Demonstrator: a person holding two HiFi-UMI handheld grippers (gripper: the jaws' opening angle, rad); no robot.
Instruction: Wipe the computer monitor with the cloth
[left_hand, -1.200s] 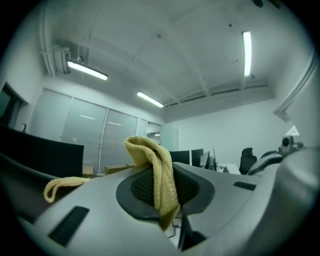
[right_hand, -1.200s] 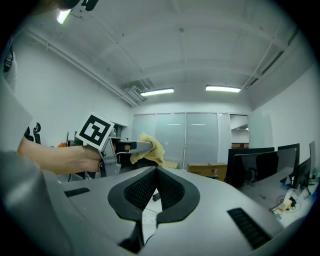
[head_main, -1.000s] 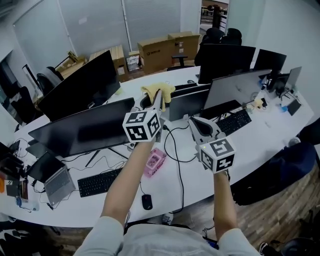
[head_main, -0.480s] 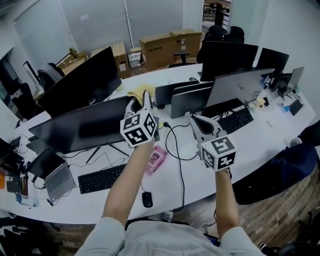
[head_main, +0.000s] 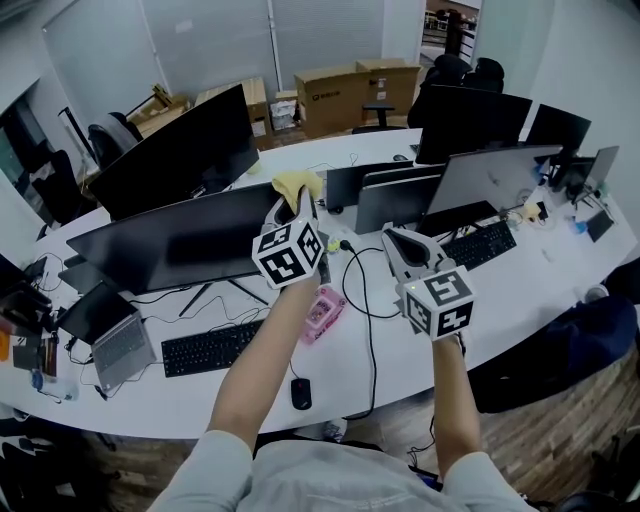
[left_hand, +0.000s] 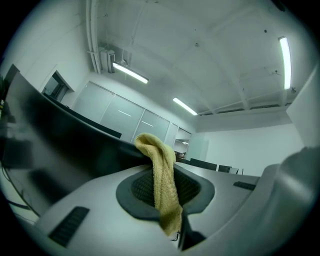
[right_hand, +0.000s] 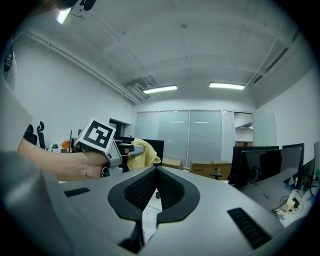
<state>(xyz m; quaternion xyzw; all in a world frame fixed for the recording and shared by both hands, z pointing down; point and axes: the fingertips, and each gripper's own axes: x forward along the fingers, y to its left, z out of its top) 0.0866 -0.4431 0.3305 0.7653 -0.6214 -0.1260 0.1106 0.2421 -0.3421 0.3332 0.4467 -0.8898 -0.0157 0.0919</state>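
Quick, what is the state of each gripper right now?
Left gripper: closed on the yellow terry cloth.
Right gripper: closed, nothing between its jaws.

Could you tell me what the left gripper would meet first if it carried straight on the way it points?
Probably the upper right edge of the wide black monitor: the left gripper, shut on the yellow cloth, points just beside it. Depth is unclear, so it might pass the corner.
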